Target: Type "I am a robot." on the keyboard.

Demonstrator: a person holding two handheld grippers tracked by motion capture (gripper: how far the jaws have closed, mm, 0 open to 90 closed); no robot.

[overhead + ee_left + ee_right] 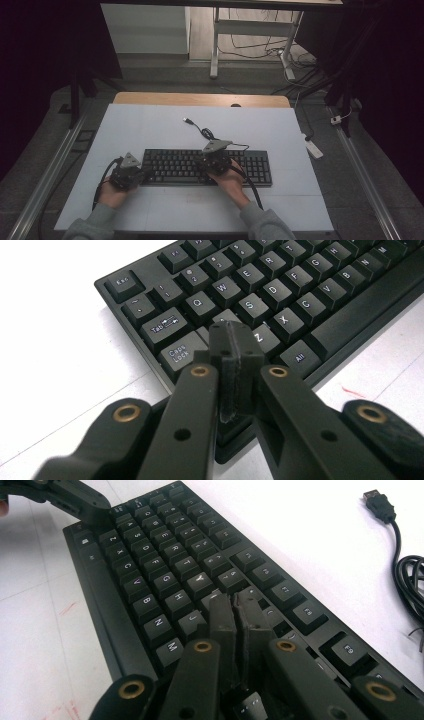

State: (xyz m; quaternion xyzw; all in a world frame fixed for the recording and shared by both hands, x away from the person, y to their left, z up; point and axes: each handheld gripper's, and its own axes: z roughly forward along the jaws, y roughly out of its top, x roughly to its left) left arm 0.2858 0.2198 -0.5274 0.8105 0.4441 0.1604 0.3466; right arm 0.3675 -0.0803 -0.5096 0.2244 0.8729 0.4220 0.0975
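A black keyboard [207, 167] lies flat on the white tabletop [150, 125], near the person's edge, its cable [202, 131] trailing away with the USB plug [378, 502] lying loose, so nothing is connected. The left gripper [235, 340] hangs over the keyboard's left end, by Caps Lock and Z, jaws pressed together with nothing between them, which makes a single narrow tip suited to poking one key. The right gripper [235, 602] is over the middle rows, close to the J and nearby keys, jaws almost together with a slim gap and holding nothing. To me it looks like key-pressing, one blunt tip per hand.
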